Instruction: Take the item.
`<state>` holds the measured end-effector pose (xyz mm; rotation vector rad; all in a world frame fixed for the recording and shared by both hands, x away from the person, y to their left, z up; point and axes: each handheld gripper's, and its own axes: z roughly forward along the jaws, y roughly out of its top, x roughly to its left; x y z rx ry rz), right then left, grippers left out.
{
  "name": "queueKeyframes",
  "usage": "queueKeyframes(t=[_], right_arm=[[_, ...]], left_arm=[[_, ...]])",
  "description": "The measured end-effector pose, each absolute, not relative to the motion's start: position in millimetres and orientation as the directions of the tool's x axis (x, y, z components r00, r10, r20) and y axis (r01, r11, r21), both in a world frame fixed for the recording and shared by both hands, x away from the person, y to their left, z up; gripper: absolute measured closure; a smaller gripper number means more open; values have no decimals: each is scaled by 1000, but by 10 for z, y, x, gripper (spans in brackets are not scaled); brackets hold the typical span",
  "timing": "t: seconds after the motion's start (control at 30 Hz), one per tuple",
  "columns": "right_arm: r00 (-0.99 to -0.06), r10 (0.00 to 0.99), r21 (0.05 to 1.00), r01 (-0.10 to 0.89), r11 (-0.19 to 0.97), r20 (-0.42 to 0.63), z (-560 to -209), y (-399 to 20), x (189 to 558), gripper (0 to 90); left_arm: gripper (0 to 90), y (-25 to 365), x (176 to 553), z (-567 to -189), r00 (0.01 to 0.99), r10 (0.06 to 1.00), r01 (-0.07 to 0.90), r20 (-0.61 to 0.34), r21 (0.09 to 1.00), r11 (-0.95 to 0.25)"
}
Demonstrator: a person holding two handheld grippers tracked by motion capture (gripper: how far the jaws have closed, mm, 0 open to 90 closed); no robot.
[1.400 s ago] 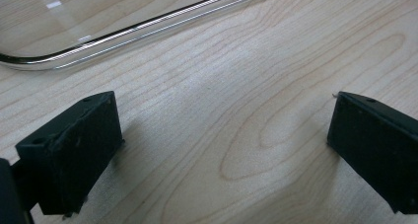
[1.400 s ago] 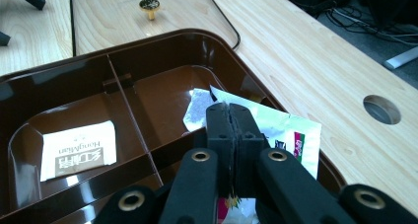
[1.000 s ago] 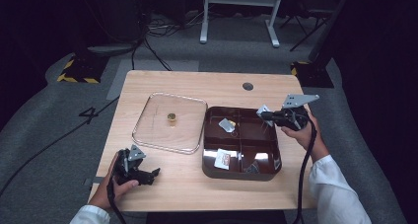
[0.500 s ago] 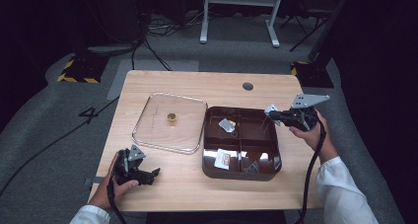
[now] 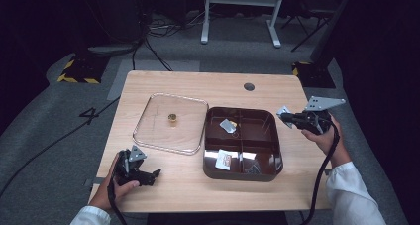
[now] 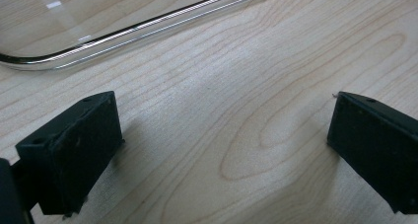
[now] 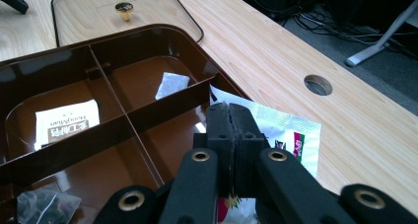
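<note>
High view: right gripper w/ silver packet off brown tray's right rim, prob. lifted out; bare table beyond.
Left gripper view: left gripper jaws apart, parked on wood nr clear lid.
Right gripper view: jaws clamped on packet, above tray's rim.

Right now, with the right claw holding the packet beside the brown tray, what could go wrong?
1. The right claw pinches only the packet's edge, so it may slip out.
2. The packet hangs outside the brown tray, so it could fall on the table.
</note>
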<state>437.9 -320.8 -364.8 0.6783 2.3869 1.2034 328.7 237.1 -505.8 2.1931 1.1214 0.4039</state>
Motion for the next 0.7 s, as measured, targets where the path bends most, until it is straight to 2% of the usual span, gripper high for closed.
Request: queueKeyframes(t=[0.7], right_arm=[[-790, 608, 806, 306, 507, -83, -3852, -3501, 4312, 889]], left_arm=[[3, 2372, 3287, -5057, 590, 807, 612, -13, 659, -437]])
